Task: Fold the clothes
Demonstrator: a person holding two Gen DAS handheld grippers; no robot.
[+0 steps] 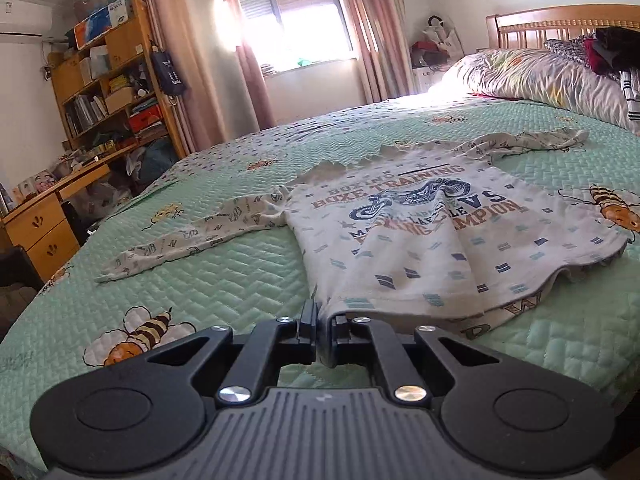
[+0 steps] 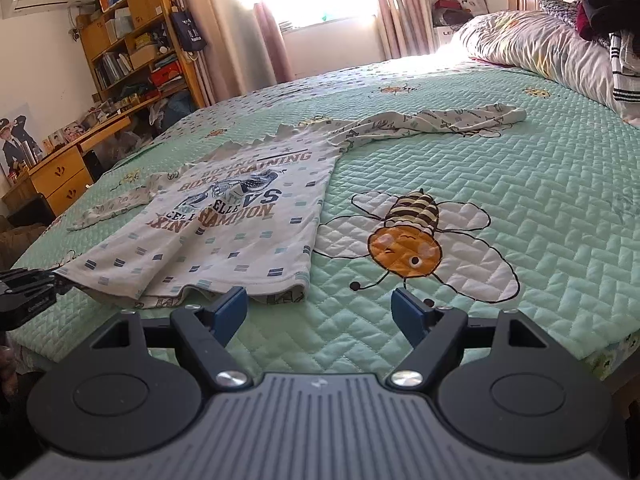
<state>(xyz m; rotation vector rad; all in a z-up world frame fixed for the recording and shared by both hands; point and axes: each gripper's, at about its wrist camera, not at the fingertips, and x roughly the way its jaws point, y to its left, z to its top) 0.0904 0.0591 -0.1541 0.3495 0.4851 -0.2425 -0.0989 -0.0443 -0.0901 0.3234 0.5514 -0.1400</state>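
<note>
Now your left gripper (image 1: 323, 322) has its jaws pinched together on the near hem corner of the long-sleeved shirt (image 1: 420, 240), the cloth drawn up into a small peak between the black pads. From that corner a ridge of fabric runs back across the printed chest. Your right gripper (image 2: 320, 308) hangs just off the hem's other end with its blue pads (image 2: 234, 306) wide apart and nothing between them; the left one sits just before the hem, while the right one stands over bare quilt. The shirt lies face up on the green quilted bedspread (image 2: 520, 184), hem toward you, one sleeve trailing left and the other stretching right toward the pillow (image 2: 532, 44). A large bee motif (image 2: 408, 236) sits on the quilt just beside the shirt's right edge. Beyond the bed stand a wooden bookshelf (image 1: 112, 80) and a bright curtained window (image 1: 292, 16).
</note>
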